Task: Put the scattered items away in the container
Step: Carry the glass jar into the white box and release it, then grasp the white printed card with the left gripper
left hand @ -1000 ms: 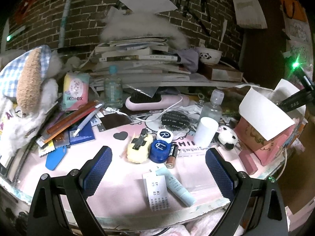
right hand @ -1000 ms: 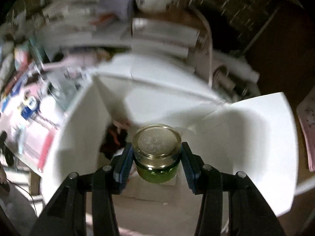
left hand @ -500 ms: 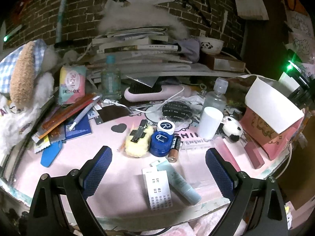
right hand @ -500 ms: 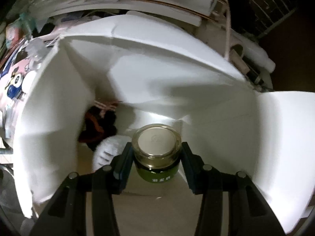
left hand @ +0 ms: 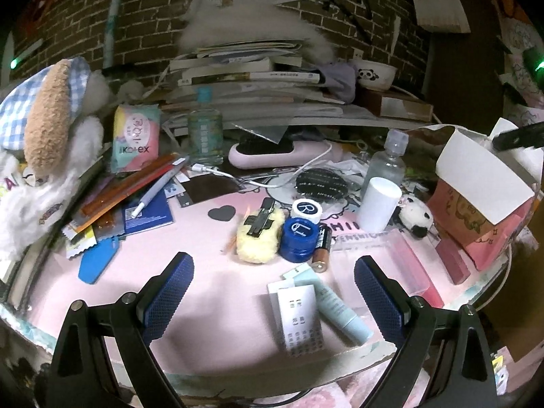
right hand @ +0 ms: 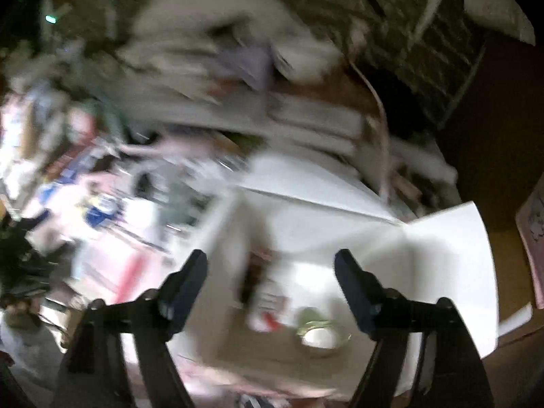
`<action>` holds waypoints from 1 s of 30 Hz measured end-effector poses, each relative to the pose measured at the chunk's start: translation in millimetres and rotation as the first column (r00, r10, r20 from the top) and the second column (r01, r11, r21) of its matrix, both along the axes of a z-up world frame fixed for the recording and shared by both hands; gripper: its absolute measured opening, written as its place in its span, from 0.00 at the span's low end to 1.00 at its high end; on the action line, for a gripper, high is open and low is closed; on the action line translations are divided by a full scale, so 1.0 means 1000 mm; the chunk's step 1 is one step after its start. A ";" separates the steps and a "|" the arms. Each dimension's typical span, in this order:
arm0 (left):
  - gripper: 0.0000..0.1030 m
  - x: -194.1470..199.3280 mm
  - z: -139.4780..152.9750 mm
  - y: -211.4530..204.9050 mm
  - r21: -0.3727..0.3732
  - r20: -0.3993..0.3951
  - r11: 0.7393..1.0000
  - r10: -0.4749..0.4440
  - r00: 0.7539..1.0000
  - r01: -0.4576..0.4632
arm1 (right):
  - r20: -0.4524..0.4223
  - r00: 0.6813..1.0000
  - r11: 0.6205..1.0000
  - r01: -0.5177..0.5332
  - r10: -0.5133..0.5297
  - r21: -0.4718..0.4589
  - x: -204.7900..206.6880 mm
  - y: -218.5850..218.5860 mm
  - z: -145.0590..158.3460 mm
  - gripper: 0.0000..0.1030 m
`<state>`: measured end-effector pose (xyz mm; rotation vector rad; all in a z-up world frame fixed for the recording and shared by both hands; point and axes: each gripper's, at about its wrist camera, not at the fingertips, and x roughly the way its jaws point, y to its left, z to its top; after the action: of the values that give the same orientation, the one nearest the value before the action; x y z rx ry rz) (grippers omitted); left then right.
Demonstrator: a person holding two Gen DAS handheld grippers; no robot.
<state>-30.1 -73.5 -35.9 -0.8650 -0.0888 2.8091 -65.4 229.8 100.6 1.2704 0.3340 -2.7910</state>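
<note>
The pink box (left hand: 476, 210) with white flaps stands at the table's right edge. In the blurred right wrist view its white inside (right hand: 340, 238) lies below my right gripper (right hand: 271, 268), which is open and empty. The green jar (right hand: 318, 331) with a gold lid rests on the box floor. My left gripper (left hand: 273, 278) hovers open over the pink mat. Just beyond it lie a blue jar (left hand: 299, 239), a white jar (left hand: 307, 209), a battery (left hand: 322, 248), a yellow fuzzy clip (left hand: 260, 234) and a pale tube (left hand: 336, 306).
A white cup (left hand: 379, 209), a clear bottle (left hand: 387, 166), a small panda toy (left hand: 416, 217), a pink hairbrush (left hand: 272, 154), pens and packets (left hand: 136, 187) crowd the table. Stacked books (left hand: 244, 78) and a plush toy (left hand: 47, 129) stand behind.
My right gripper opened and let go of the green jar, which now sits inside the box. It then pulled up and back. The left gripper barely shifted.
</note>
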 end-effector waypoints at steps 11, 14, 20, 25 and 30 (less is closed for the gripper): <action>0.45 0.011 -0.015 0.004 -0.042 0.064 0.998 -0.039 0.997 0.042 | -0.135 0.932 0.931 -0.351 0.336 -0.106 0.054 -0.130 -0.047 0.73; 0.42 0.018 -0.018 0.005 -0.057 0.071 0.997 -0.043 0.997 0.047 | -0.092 0.929 0.910 -0.371 0.360 -0.183 0.053 -0.143 -0.068 0.73; 0.33 0.026 -0.023 0.007 -0.074 0.071 0.996 -0.050 0.996 0.055 | -0.070 0.936 0.911 -0.351 0.344 -0.217 0.055 -0.145 -0.093 0.73; 0.18 0.026 -0.023 0.009 -0.082 0.069 0.995 -0.049 0.996 0.055 | -0.063 0.949 0.908 -0.315 0.310 -0.275 0.052 -0.137 -0.106 0.73; 0.18 0.023 -0.023 0.011 -0.081 0.064 0.995 -0.052 0.997 0.057 | -0.079 0.957 0.910 -0.290 0.279 -0.297 0.052 -0.133 -0.117 0.73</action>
<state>-7.2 -62.8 -58.7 -0.9587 0.0417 2.7527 -13.1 96.8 -16.3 1.0120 0.0727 -2.4971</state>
